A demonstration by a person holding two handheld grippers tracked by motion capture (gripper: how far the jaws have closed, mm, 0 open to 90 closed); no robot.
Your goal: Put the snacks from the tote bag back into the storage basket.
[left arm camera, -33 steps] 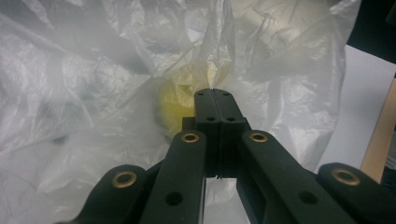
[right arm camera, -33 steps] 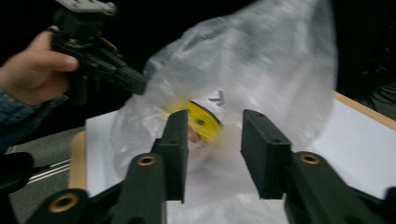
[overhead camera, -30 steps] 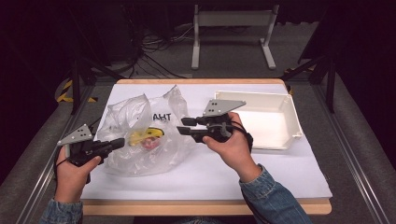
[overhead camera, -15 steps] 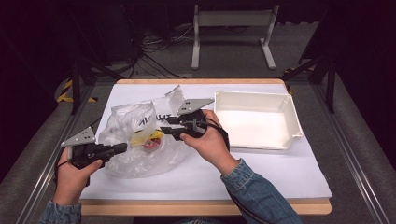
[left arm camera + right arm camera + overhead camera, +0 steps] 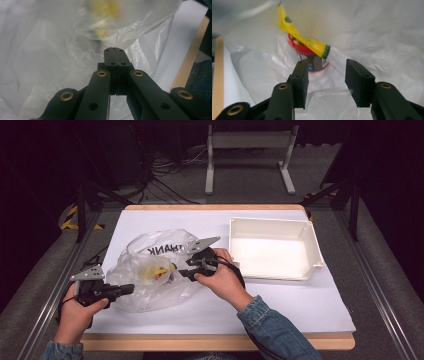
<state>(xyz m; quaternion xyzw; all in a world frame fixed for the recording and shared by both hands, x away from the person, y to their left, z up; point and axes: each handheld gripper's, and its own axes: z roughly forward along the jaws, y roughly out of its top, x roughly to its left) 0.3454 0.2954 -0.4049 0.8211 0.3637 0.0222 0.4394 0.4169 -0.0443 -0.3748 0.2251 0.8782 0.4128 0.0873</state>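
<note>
A crumpled clear plastic bag (image 5: 150, 275) printed with dark letters lies on the white sheet at centre left. Inside it are a yellow packet (image 5: 299, 37) and a round red-rimmed container (image 5: 308, 51); from above they read as a yellow and red patch (image 5: 156, 271). My right gripper (image 5: 179, 270) reaches into the bag from the right. Its jaws (image 5: 327, 67) stand open and have just been opening, with nothing gripped; the container sits just beyond them. My left gripper (image 5: 131, 288) lies at the bag's left edge, its jaws (image 5: 115, 50) shut tight against the film.
An empty white tray (image 5: 310, 245) stands on the right half of the sheet. The white sheet (image 5: 280, 305) covers a wooden table whose front edge (image 5: 200, 342) is near the person's arms. Metal rails run along both sides, and cables and a stand lie on the floor behind.
The right hand has moved left and down, bringing its gripper into the bag while its jaws spread. The left gripper has sunk a little at the bag's edge.
</note>
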